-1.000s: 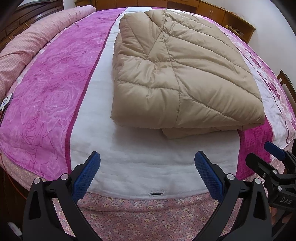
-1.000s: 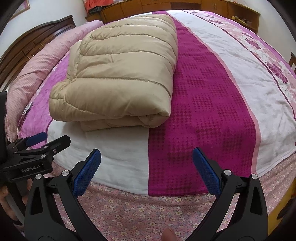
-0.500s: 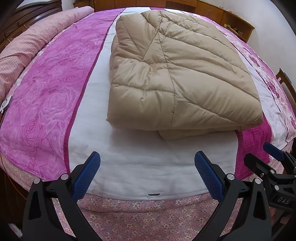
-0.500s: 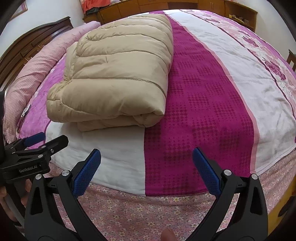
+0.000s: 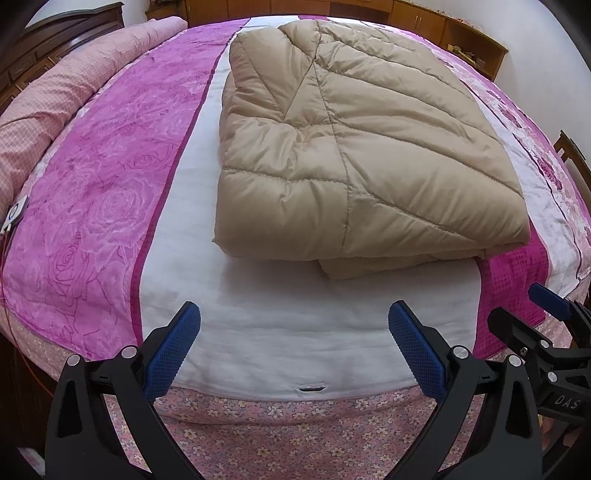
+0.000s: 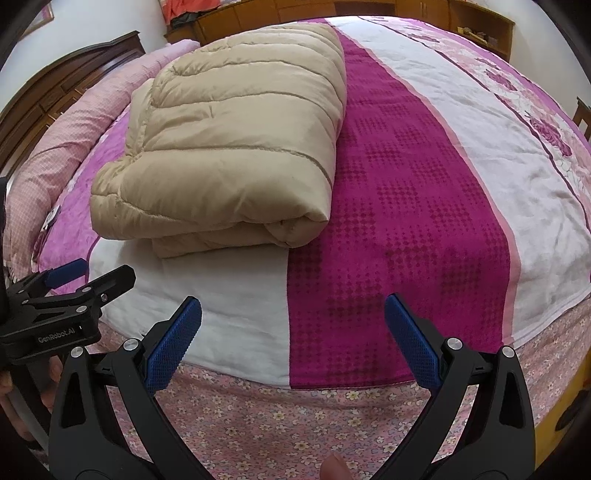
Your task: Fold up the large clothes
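**Folded coat on the bed, both tools spread and empty**

The coat point(image 5: 354, 147), a puffy beige quilted thing, lay folded into a thick rectangular bundle on the bed point(image 5: 295, 332). It sat mostly on the white stripe of the bedspread point(image 5: 92, 206), with its right edge reaching the dark magenta checked band. From the right wrist view the coat point(image 6: 236, 147) showed its stacked layers at the near end, a lower layer poking out a little beneath the top fold. A long pink checked bolster point(image 5: 55, 99) ran along the far left side of the bed, against a dark wooden headboard point(image 6: 74, 81).

The left tool point(image 5: 293, 332) hung over the near edge of the bed, short of the coat and not touching it. Its blue pads point(image 5: 173, 347) stood wide apart with nothing between them. The right tool point(image 6: 293, 332) was just as released, its pads point(image 6: 410, 339) spread over the seam between white and magenta, gripping nothing. Each tool could be seen from the other's camera: the right tool point(image 5: 546, 332) low at the right, the left tool point(image 6: 66, 295) low at the left, the two near each other along the foot of the bed.

The floral pink skirt point(image 6: 295, 417) of the bed hung below both. Wooden cabinets point(image 5: 443, 22) lined the far wall.
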Available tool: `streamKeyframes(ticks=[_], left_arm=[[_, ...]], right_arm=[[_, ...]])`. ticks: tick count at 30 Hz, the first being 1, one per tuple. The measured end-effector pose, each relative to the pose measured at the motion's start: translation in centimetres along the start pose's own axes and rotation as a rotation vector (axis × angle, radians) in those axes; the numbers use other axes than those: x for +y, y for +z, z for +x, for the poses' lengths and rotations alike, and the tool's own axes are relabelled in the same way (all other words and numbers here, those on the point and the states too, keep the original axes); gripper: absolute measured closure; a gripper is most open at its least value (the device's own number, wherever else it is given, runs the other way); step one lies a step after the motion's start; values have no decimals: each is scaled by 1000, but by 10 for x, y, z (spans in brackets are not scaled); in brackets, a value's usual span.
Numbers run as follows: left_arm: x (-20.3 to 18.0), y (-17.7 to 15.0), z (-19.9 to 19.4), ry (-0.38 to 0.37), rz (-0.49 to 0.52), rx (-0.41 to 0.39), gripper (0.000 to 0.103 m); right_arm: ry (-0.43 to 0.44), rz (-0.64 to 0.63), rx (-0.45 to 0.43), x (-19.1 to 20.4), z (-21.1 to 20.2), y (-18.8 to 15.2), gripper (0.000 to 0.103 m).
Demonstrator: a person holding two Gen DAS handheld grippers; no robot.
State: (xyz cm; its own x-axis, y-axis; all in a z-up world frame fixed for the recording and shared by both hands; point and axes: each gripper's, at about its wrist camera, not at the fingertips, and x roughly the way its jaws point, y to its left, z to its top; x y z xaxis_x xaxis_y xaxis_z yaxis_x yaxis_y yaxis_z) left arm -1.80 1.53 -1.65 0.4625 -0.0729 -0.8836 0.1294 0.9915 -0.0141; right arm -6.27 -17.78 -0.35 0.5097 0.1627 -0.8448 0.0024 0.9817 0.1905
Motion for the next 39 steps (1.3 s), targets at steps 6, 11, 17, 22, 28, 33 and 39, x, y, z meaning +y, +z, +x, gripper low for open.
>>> streamKeyframes(ticks=[6, 11, 17, 22, 28, 33, 39], left_arm=[[0, 1, 1, 2, 2, 0, 6], [1, 1, 2, 5, 1, 0, 6], [2, 1, 3, 4, 1, 3, 6], [2, -1, 2, 8, 1, -1, 6], [-1, -2, 2, 9, 1, 3, 6], [-2, -2, 2, 10, 2, 3, 6], [-2, -2, 3, 10, 2, 6, 6]], right_arm=[[2, -1, 5, -1, 1, 0, 5], [6, 2, 10, -2, 3, 0, 5], [10, -6, 17, 1, 5, 0, 5], [9, -3, 14, 1, 3, -2, 5], [11, -3, 15, 2, 3, -2, 5], [10, -3, 15, 2, 3, -2, 5], [10, -5, 16, 4, 4, -3, 5]])
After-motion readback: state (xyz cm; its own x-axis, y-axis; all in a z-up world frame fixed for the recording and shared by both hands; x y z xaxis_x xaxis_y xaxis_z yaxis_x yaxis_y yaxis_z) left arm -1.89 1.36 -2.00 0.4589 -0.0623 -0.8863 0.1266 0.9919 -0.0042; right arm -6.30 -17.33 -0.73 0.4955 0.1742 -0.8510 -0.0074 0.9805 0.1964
